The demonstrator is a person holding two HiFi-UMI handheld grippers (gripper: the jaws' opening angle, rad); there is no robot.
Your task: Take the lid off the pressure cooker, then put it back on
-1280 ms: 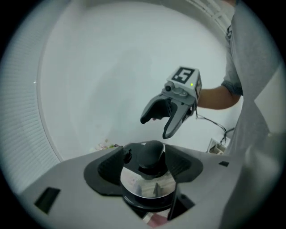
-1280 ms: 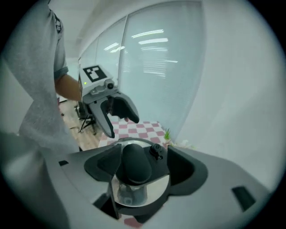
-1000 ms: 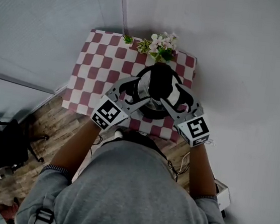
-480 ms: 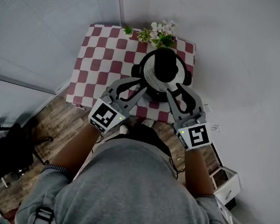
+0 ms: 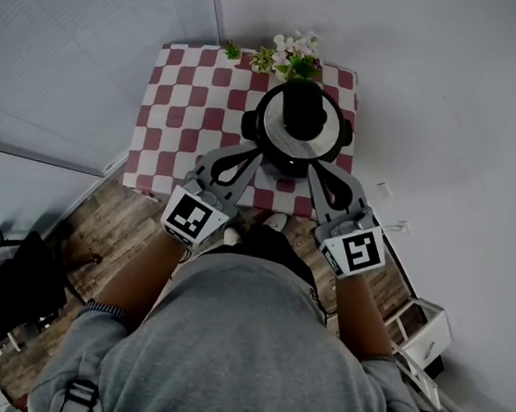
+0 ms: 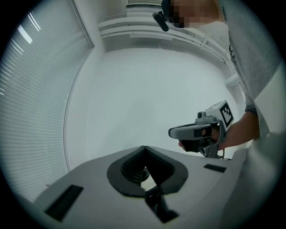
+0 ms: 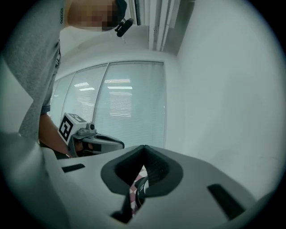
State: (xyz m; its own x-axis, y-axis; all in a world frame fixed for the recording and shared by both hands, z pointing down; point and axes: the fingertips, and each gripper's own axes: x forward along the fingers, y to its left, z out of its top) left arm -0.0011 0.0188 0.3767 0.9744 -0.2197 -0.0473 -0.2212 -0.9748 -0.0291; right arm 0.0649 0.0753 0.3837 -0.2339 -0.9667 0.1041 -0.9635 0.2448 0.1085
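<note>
Left gripper and right gripper are hanging just short of the pressure cooker, fingers having just clenched empty, presumably since its lid is sitting on

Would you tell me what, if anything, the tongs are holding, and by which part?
Nothing: the left tongs and right tongs have just closed on empty air, near the pressure cooker.

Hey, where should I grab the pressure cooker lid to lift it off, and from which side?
Likely the tall black knob at the centre of the lid: it stands upright, proud of the flat top. Come from the near side, since the flowers crowd the far side.
</note>
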